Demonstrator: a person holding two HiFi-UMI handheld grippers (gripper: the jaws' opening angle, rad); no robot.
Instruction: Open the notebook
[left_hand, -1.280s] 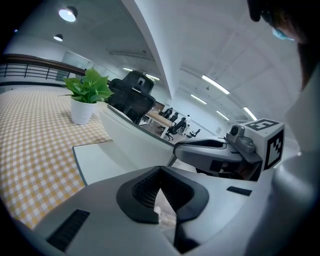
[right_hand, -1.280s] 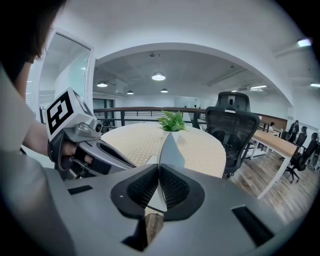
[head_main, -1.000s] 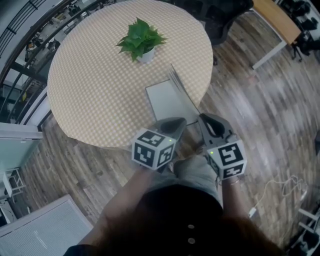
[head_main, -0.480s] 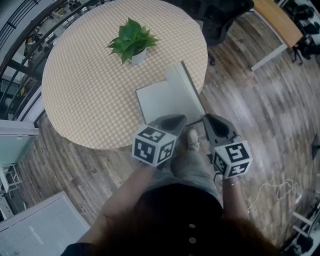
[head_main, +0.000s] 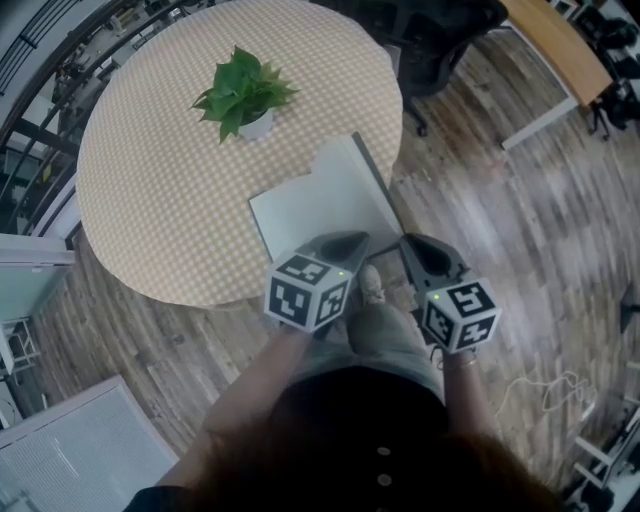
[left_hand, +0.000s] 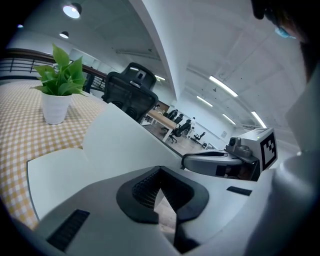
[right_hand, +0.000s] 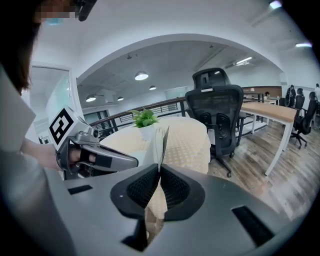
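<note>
A white notebook (head_main: 300, 215) lies at the near right edge of a round table (head_main: 160, 200) covered in a checked cloth. Its left page (left_hand: 55, 172) rests flat, while a cover or leaf (head_main: 352, 180) is lifted off it. My right gripper (head_main: 408, 242) is shut on the near edge of that lifted leaf. In the right gripper view the leaf (right_hand: 161, 142) stands edge-on out of the right gripper (right_hand: 160, 170). My left gripper (head_main: 345, 240) hovers at the notebook's near edge, and in the left gripper view this gripper (left_hand: 160, 176) looks shut with nothing seen between its pads.
A potted green plant (head_main: 238, 95) stands on the table beyond the notebook. A black office chair (head_main: 430, 40) sits past the table's far right, and a wooden desk (head_main: 560, 40) stands farther right. A railing (head_main: 40, 60) borders the left. Wood floor surrounds the table.
The lifted leaf shows more of its white face, so the notebook looks wider open. Both grippers have shifted a little, and the table and plant sit further left in the head view.
</note>
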